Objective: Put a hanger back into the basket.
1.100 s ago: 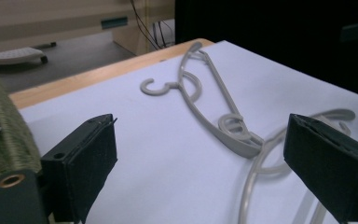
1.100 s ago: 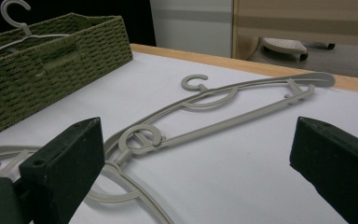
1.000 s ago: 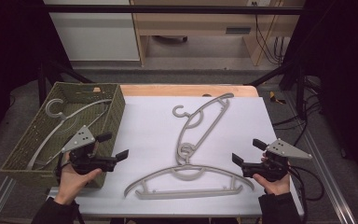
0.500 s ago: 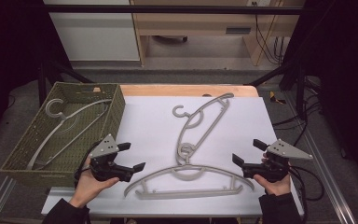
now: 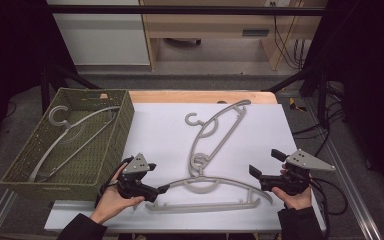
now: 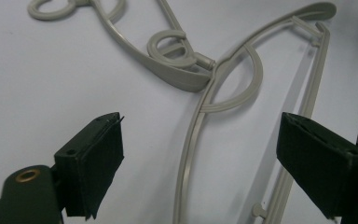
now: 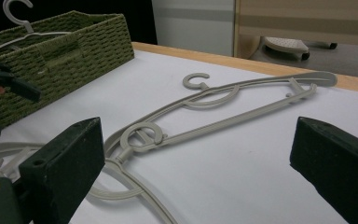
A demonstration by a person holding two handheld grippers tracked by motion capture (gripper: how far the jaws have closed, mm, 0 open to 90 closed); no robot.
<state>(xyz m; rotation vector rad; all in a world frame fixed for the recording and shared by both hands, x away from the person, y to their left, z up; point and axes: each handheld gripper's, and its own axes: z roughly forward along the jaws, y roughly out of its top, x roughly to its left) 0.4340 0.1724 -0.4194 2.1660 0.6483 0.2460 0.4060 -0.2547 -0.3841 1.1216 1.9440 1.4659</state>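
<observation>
Since the earlier frame, left gripper has travelled from beside the olive woven basket down to the near grey plastic hanger on the white table; its fingers have just been closing slightly yet remain spread, unclenched. Hanger's curved arm passes between them, apparently untouched, though contact is hard to judge. Right gripper holds position near the hanger's right end, fingers released, nothing between. Second grey hanger lies farther back, hook overlapping the first.
</observation>
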